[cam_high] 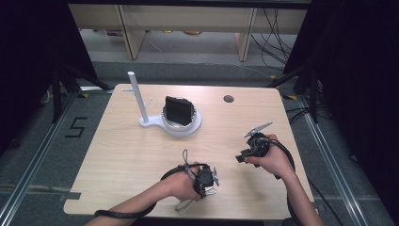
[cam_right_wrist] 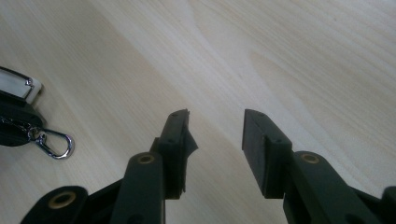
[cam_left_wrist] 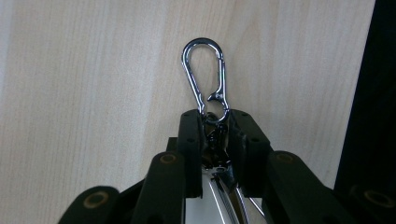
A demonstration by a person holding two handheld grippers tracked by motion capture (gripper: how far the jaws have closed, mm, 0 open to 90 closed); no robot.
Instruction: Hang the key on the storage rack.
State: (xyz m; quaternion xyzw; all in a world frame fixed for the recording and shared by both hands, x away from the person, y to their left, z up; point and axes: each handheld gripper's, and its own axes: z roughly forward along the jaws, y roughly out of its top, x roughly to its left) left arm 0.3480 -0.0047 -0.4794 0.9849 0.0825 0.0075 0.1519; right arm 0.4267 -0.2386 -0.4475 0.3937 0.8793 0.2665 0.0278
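Observation:
A silver carabiner clip (cam_left_wrist: 205, 74) lies on the pale wooden table (cam_left_wrist: 93, 70), joined by a small swivel to a key fob (cam_right_wrist: 18, 88) with a silver edge. My left gripper (cam_left_wrist: 215, 116) is shut on the swivel at the clip's base, and the clip's loop sticks out past the fingertips. In the high view the left gripper (cam_high: 208, 181) is low near the table's front edge, with the clip (cam_high: 212, 190) at its tip. My right gripper (cam_right_wrist: 215, 121) stands open over bare wood with nothing between its jaws, to the right of the left gripper (cam_high: 248, 153). The clip (cam_right_wrist: 55, 143) lies off to its left.
At the back of the table (cam_high: 117, 155) a white stand has a tall peg (cam_high: 136, 96) and a round base that holds a black box-like object (cam_high: 179, 110). A round cable hole (cam_high: 228, 99) sits at the back right. Dark curtains flank the table.

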